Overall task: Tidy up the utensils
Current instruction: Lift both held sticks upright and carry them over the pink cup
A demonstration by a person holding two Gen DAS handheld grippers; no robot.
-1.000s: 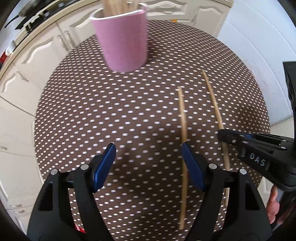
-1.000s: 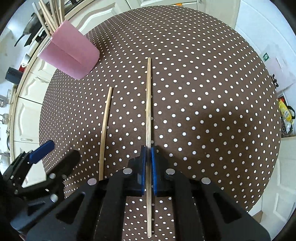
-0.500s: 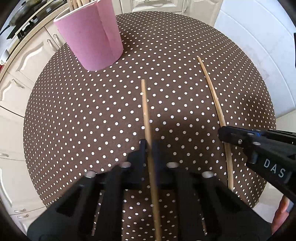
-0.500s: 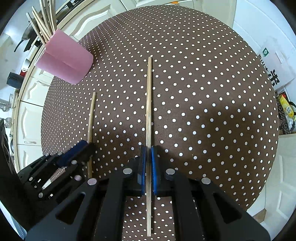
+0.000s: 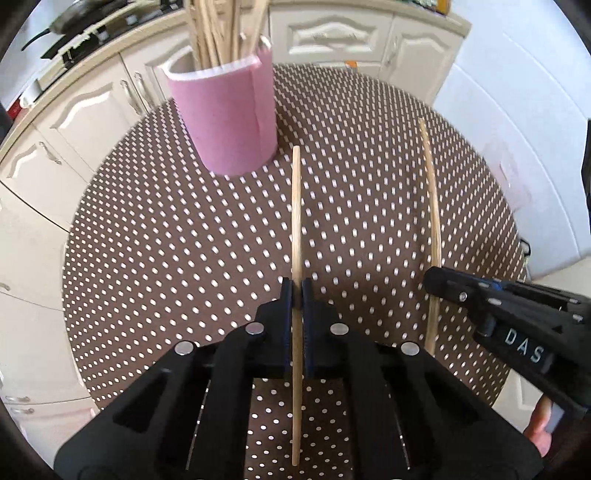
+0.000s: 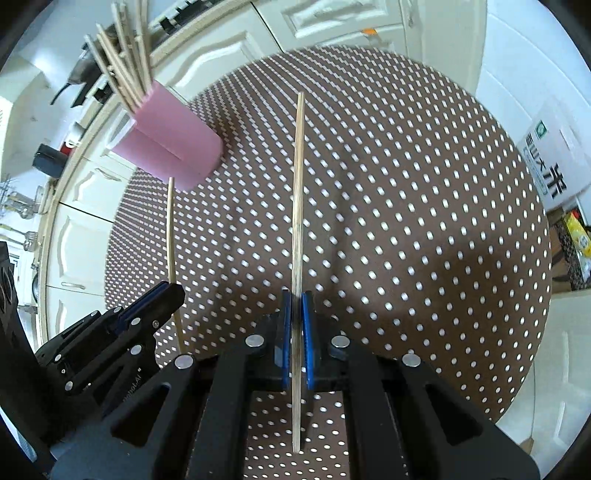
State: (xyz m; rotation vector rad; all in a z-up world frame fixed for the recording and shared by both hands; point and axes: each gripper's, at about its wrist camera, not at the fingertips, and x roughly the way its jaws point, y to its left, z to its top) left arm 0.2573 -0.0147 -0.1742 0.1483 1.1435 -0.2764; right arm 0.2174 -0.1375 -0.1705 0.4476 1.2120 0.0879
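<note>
Left wrist view: my left gripper (image 5: 296,291) has just closed its jaws on a wooden stick (image 5: 296,221), which runs straight ahead between the pads, its far end toward the pink holder (image 5: 231,122) ahead and to the left. That holder stands upright on the dotted table (image 5: 166,258), packed with more sticks (image 5: 218,29). Off to the right, my right gripper (image 6: 296,302) pinches a second stick (image 6: 297,192), its long axis also running forward, far tip well out over the table. White cabinets (image 5: 332,33) stand beyond.
</note>
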